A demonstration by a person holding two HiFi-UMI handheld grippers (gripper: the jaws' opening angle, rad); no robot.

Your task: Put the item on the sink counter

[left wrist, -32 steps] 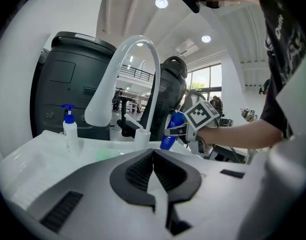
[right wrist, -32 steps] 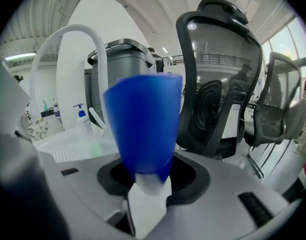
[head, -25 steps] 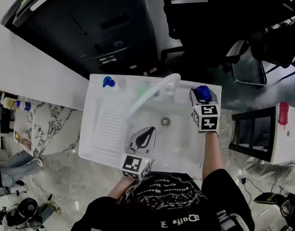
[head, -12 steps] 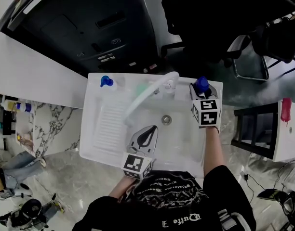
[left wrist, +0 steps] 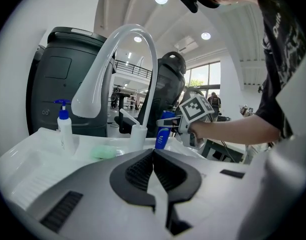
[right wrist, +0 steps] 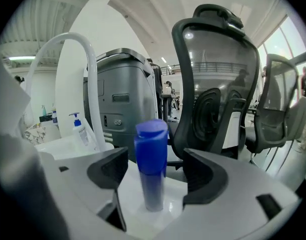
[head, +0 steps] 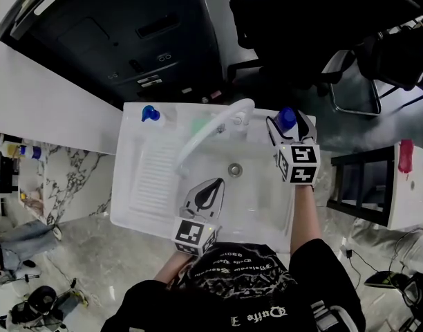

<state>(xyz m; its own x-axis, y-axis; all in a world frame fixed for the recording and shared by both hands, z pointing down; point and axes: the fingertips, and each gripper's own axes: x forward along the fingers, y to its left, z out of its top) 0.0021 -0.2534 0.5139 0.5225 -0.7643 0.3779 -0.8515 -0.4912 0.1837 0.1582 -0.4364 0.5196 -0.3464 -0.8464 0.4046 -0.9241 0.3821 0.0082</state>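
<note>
Presently, the blue bottle (right wrist: 151, 156) stands upright on the sink counter (right wrist: 135, 201), at the back right corner behind the basin (head: 256, 185). The right gripper (head: 287, 125) is set around it with its jaws opening. In the right gripper view both pads are clear of the bottle's sides, with a gap on each side. The bottle is between them but not held. The left gripper (left wrist: 153, 164) has its jaws pressed together on nothing. It hangs over the front of the basin, well apart from the bottle.

Assessment: the placement appears complete, and the step in hand is the release and withdrawal.

Recommendations:
- Let the jaws reach full spread before the right gripper moves.
- Draw it straight back along its own line, kept level, so that neither pad brushes the bottle. The bottle is tall and narrow and would likely topple from a sideways nudge.
- The faucet (head: 210, 133) arches just to the left, so any sideways drift should be avoided.

How near the bottle's base sits to the counter's outer edge cannot be judged firmly from the head view. It looks close, which argues for a slow retreat.
</note>
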